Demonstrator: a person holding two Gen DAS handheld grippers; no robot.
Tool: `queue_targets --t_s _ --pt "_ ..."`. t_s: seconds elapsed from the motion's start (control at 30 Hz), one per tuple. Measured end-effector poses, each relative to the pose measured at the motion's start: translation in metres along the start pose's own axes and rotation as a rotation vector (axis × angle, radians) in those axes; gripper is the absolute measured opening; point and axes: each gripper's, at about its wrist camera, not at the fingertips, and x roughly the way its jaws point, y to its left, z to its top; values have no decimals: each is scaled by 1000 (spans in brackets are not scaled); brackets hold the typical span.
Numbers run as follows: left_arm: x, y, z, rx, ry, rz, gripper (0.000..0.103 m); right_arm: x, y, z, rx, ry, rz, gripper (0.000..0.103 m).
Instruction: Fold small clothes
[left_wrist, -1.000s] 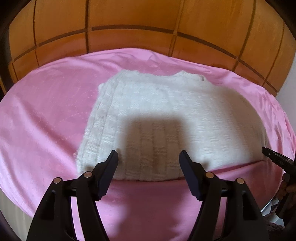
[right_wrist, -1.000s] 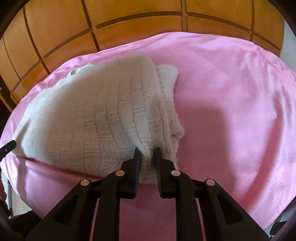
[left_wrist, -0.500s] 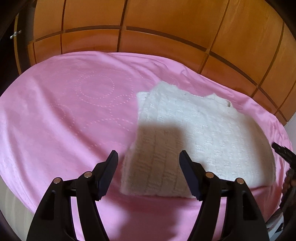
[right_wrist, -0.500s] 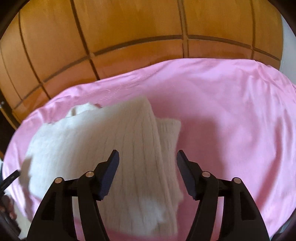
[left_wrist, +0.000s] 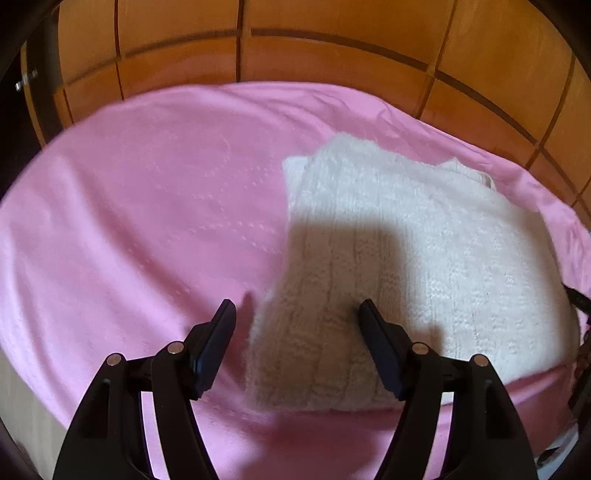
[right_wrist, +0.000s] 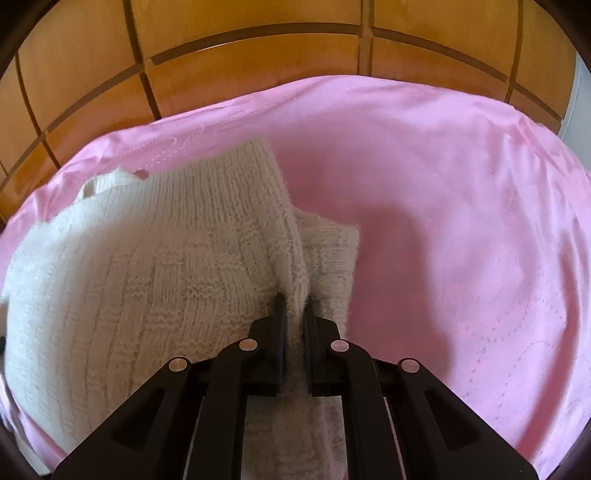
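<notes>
Cream cable-knit sweater (left_wrist: 406, 266) lies on a pink quilted bedspread (left_wrist: 147, 229), already doubled into a thick rectangular bundle; a sleeve or under-layer (right_wrist: 332, 254) pokes out at one side. Wooden panelled headboard (left_wrist: 332, 48) behind.

Progress, as I judge it: main folds made, the bundle is compact. What seems left is one closing fold or a squaring-up, and tucking in that stray layer.

Right tool (right_wrist: 293, 317): jaws nearly together, pinching the sweater's near corner edge, knit bunched between them. The bundle spreads ahead and to its left.

Left tool (left_wrist: 297, 325): jaws wide apart, holding nothing, poised over the near left corner of the sweater, which sits between and ahead of the fingers, spreading right.

Against half a second ago: right tool was spread wide above the sweater, now clamped on the corner. Left tool unchanged in opening, slightly shifted; the sweater sits closer in its view.
</notes>
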Motion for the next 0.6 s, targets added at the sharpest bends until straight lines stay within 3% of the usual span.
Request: queue_targets --t_s 0.07,0.13,0.23,0.33,0.6 --pt "-10 -6 3 19 -22 18 69 -4 -7 1 29 -13 42 9" --pt "-19 -9 6 22 -46 16 73 -14 -14 1 64 -25 88 23" --pt "-35 -16 14 36 -89 8 74 -34 -23 -2 120 -74 117 78" --pt "-44 -24 18 56 -114 -6 74 -44 -31 -6 138 -82 149 78" --pt "-51 -44 17 114 -130 -22 75 -28 -50 -23 229 4 274 78"
